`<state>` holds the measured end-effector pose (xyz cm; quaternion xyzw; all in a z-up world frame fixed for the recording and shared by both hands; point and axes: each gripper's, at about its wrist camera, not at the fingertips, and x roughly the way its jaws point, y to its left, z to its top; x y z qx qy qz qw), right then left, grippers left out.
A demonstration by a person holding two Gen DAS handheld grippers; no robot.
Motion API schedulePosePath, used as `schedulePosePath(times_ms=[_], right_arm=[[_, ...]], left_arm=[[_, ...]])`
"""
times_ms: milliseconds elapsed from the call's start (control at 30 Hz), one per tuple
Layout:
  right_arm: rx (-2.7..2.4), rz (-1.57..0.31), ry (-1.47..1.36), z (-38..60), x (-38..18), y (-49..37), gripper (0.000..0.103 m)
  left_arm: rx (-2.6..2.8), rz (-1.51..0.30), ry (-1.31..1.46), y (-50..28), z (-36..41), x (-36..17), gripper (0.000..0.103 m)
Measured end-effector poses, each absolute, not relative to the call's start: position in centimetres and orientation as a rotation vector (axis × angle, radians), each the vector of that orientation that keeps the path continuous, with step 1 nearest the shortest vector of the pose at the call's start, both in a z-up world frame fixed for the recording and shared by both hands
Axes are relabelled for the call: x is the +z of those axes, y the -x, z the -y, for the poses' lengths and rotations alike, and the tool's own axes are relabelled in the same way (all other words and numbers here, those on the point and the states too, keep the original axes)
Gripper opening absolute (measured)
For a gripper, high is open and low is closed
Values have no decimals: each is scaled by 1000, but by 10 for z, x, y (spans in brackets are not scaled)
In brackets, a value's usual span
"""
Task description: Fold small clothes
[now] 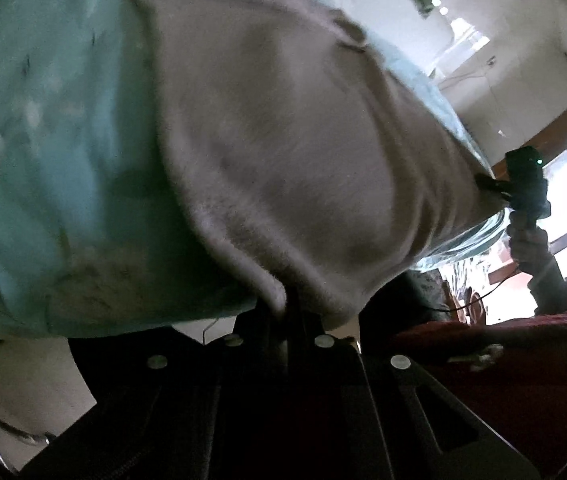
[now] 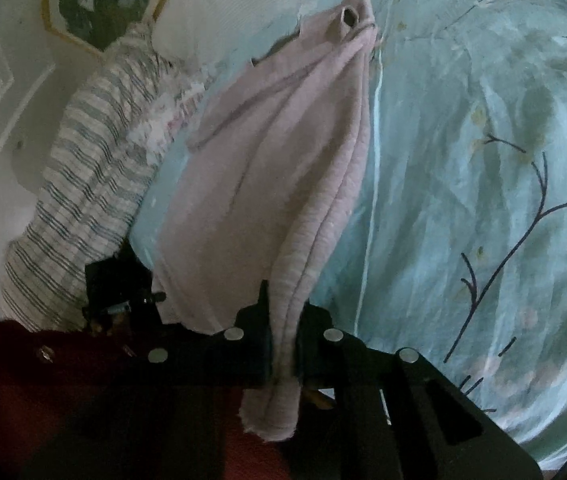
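A small pinkish-grey garment lies spread on a pale teal bed sheet. My left gripper is shut on the garment's near hem, which bunches between its dark jaws. At the right of the left wrist view a hand holds my right gripper, pinching the garment's other corner. In the right wrist view the garment runs away from me in long folds. My right gripper is shut on its ribbed edge, and a flap hangs below the jaws. The left gripper shows as a black block at the garment's left corner.
The bed sheet has a dark branch print. A grey-striped pillow and a white pillow lie along the bed's left side by the wall. A dark red sleeve crosses the lower left. Behind the right gripper are a room and a bright window.
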<state>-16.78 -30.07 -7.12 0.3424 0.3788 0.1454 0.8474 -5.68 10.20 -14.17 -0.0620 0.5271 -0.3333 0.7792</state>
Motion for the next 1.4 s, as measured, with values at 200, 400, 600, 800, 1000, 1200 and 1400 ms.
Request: schedulePosePath(times_ms=[200, 400, 600, 800, 1000, 1200, 1400], right_arm=[[320, -665, -781, 305, -50, 177, 9], [276, -539, -821, 318, -25, 163, 9], [259, -447, -833, 332, -3, 122, 9], [204, -388, -819, 355, 20, 51, 9], [117, -394, -855, 382, 23, -29, 9], [31, -459, -844, 397, 6, -105, 9], [-59, -544, -798, 409, -18, -159, 9]], left_arm=[[-737, -1011, 154, 59, -105, -89, 4], [-711, -854, 214, 41, -100, -41, 4], [-678, -742, 191, 8, -100, -10, 4], [-567, -679, 225, -58, -102, 3, 4], [-470, -640, 209, -139, -83, 19, 4], [-391, -670, 251, -221, -80, 14, 4], [-308, -718, 186, -285, -64, -8, 4]])
